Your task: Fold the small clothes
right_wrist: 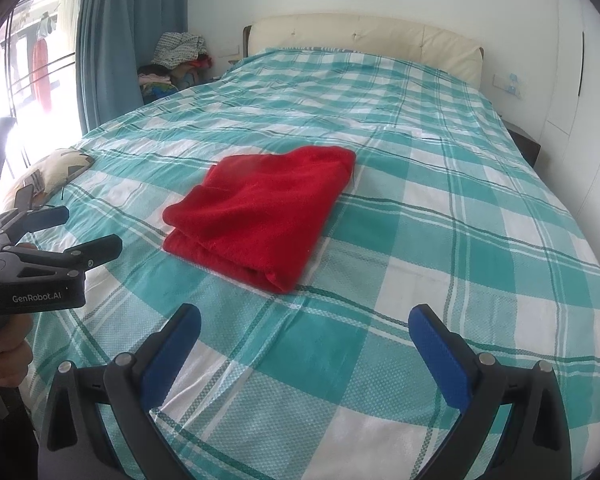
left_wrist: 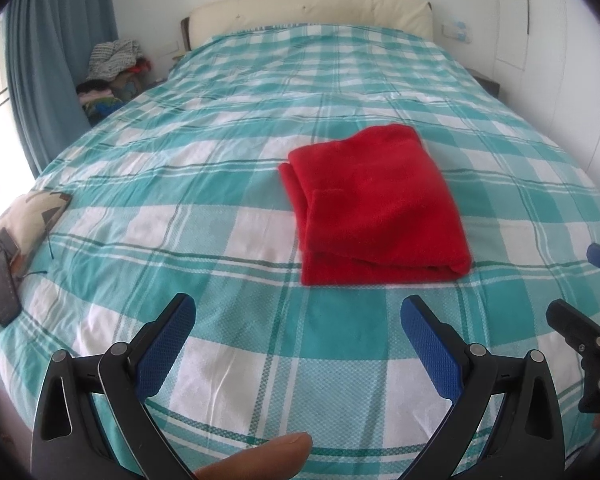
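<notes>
A red garment (left_wrist: 376, 208) (right_wrist: 260, 212) lies folded into a compact rectangle on the teal and white checked bedspread (left_wrist: 220, 200) (right_wrist: 440, 240), flat and touched by nothing. My left gripper (left_wrist: 298, 308) hovers open just short of its near edge, blue pads wide apart and empty. My right gripper (right_wrist: 304, 320) is also open and empty, held back from the garment's near right corner. In the right wrist view the left gripper (right_wrist: 94, 228) shows at the far left, held by a hand (right_wrist: 4, 356). The right gripper (left_wrist: 572, 280) shows at the right edge of the left wrist view.
A patterned cushion (left_wrist: 28, 216) with a dark phone (left_wrist: 2, 284) on it lies at the bed's left edge. A heap of clothes (left_wrist: 112, 68) stands beside the cream headboard (left_wrist: 312, 8). Blue curtains (left_wrist: 52, 60) hang left; white wardrobe doors (right_wrist: 572, 100) line the right.
</notes>
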### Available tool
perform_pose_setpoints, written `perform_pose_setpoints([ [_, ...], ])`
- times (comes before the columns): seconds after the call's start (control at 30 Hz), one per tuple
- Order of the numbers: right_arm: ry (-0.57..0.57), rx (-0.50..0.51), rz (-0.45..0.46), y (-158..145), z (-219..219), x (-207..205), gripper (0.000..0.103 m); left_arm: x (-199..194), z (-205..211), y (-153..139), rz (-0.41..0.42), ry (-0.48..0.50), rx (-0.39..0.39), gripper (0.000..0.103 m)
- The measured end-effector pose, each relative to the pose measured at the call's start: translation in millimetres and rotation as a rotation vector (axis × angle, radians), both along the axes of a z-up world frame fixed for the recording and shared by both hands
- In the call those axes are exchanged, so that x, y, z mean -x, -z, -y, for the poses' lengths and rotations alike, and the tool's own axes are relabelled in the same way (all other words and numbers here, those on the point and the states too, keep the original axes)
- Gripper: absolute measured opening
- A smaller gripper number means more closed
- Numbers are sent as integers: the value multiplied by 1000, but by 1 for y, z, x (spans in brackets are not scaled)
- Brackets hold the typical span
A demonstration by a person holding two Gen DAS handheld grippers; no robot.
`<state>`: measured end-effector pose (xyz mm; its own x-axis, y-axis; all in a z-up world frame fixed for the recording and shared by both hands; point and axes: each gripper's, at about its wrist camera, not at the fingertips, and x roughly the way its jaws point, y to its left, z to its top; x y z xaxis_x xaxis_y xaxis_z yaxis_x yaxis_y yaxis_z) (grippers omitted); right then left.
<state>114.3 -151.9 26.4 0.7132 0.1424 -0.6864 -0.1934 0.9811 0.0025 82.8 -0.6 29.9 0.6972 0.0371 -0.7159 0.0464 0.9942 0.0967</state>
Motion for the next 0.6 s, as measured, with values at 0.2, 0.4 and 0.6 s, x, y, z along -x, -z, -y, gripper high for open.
perform_pose_setpoints([
  [0.2,-3,-4,-4,0,1,-1,102,-1,0,0,-8,-12,0,103],
  [0.4,8,-2,-23,3,2,-4,102,-1,1,0,-5,-23,-11,103],
  [0.6,-1,-17,-30,2,3,-3,102,-1,-2,0,-8,-46,-10,103],
])
